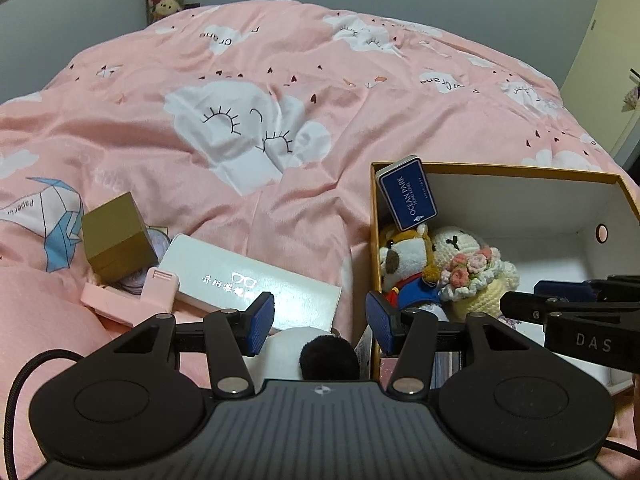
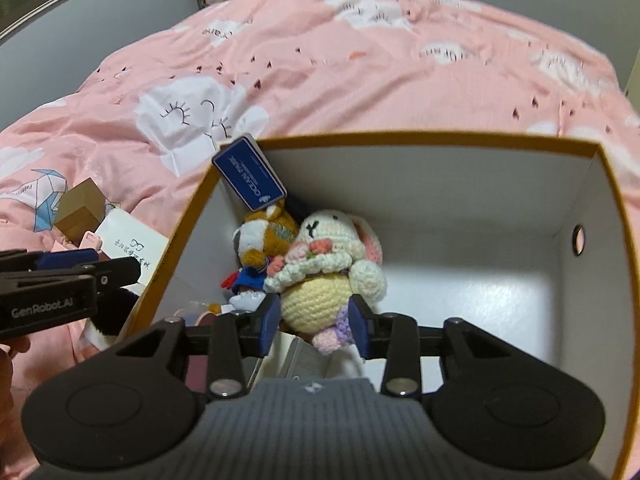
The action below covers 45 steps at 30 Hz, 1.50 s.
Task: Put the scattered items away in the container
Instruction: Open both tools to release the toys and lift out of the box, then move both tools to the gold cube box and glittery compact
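- Your right tongs (image 2: 314,322) are open inside the box (image 2: 608,184), on both sides of the crochet bunny (image 2: 320,280), maybe touching it.
- Your left tongs (image 1: 320,320) are wide open, left of the box.
- The white case (image 1: 256,280) and gold cube (image 1: 116,236) lie on the bed (image 1: 280,80), left of the box.

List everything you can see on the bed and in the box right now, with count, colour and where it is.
box: 1, orange outside, white inside, on the bed
crochet bunny: 1, cream with pink flowers, inside the box
plush dog: 1, brown and white, blue outfit, in the box beside the bunny
Ocean Park tin: 1, navy, leaning in the box's far left corner
glasses case: 1, white, on the bed left of the box
gold cube box: 1, on the bed, far left
pink holder: 1, in front of the cube
black-and-white plush: 1, under the left gripper
duvet: 1, pink with white clouds
left gripper: open, outside the box
right gripper: open, jaws either side of the bunny
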Each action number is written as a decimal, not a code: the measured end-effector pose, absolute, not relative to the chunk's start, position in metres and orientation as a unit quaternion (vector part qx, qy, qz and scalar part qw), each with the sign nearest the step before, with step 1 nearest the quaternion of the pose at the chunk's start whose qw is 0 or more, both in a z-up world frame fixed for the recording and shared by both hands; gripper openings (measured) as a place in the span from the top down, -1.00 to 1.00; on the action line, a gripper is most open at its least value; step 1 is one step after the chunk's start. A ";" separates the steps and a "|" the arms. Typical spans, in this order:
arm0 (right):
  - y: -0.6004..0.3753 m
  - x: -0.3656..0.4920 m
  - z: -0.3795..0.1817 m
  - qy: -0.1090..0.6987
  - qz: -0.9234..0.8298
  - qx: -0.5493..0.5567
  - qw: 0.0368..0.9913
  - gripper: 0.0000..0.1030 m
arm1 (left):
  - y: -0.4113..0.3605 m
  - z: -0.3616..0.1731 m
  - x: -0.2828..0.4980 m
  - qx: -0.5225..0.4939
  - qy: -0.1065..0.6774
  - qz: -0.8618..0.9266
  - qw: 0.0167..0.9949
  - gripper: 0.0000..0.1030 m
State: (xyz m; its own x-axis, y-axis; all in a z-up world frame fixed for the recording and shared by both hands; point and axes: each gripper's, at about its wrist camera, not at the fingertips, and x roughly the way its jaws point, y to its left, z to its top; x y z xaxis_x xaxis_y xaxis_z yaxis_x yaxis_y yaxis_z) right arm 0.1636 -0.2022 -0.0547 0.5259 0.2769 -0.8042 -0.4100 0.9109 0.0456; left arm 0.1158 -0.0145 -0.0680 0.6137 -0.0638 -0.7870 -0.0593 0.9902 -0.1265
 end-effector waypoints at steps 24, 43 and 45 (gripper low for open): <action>-0.165 0.131 -0.035 0.389 0.262 -0.101 0.877 -0.01 | 0.034 -0.032 0.092 -0.075 0.428 -0.023 0.900 -0.16; -0.111 0.145 -0.035 0.381 0.364 -0.131 0.840 -0.01 | 0.127 -0.004 0.115 -0.031 0.463 0.007 0.886 -0.16; -0.102 0.151 -0.037 0.388 0.376 -0.128 0.832 -0.01 | 0.135 -0.009 0.126 -0.042 0.475 0.010 0.879 -0.16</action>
State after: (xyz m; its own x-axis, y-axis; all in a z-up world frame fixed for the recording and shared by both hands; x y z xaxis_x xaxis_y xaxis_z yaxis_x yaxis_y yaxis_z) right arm 0.1511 -0.1023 -0.0368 0.4164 0.5258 -0.7417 -0.7245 0.6848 0.0788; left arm 0.1256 0.1352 -0.0091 0.5491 -0.0230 -0.8354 -0.0566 0.9963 -0.0646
